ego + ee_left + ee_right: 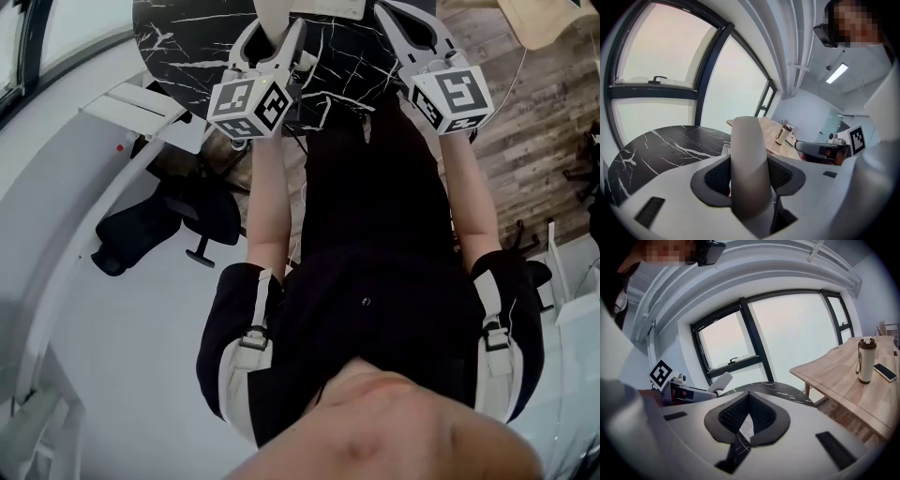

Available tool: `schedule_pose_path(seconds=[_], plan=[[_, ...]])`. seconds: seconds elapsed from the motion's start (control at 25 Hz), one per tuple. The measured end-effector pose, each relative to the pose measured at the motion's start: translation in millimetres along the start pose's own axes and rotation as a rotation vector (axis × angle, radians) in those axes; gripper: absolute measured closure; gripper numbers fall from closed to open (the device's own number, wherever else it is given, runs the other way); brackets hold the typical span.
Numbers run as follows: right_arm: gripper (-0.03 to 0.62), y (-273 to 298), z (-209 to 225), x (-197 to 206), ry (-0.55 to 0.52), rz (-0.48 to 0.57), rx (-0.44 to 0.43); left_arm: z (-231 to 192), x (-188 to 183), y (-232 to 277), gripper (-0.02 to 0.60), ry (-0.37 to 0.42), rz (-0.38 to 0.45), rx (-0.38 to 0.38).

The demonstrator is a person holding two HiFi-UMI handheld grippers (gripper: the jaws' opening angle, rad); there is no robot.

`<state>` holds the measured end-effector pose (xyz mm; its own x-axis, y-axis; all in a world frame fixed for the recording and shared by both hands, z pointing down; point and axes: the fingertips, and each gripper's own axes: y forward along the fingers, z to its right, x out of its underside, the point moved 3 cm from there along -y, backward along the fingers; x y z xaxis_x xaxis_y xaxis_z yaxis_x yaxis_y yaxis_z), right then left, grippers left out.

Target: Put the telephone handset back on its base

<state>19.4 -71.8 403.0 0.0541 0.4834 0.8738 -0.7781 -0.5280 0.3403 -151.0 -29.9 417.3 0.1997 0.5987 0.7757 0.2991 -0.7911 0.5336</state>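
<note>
Left gripper grips handset above black marble table by windows.

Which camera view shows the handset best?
The left gripper view: the handset stands large in the middle, clamped between the fingers. The head view cuts it off at the top edge. The right gripper view shows only a small end.

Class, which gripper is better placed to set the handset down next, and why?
Left. The left gripper grips the white handset between its jaws over the marble table; the right gripper has its jaws closed together, empty.
</note>
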Motion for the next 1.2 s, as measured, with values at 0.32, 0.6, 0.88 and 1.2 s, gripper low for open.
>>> schedule_pose_path(seconds=[0.32,0.6,0.88,1.2], plan=[[0.565,18.3,11.3,15.2,0.012,-0.033,0.043,-21.6,3.7,46.0,0.353,0.025,-0.05,0.017],[0.565,32.2,19.1,25.5,0.033,-0.047,0.064,-36.5,11.4,72.4,0.351,0.034,-0.085,0.023],[0.565,41.6,22.4,33.9,0.045,-0.059,0.078,-45.2,24.2,94.3,0.351,0.055,-0.13,0.023],[0.565,51.1,26.1,39.9,0.056,-0.076,0.085,-56.0,34.4,124.0,0.351,0.07,-0.18,-0.002]])
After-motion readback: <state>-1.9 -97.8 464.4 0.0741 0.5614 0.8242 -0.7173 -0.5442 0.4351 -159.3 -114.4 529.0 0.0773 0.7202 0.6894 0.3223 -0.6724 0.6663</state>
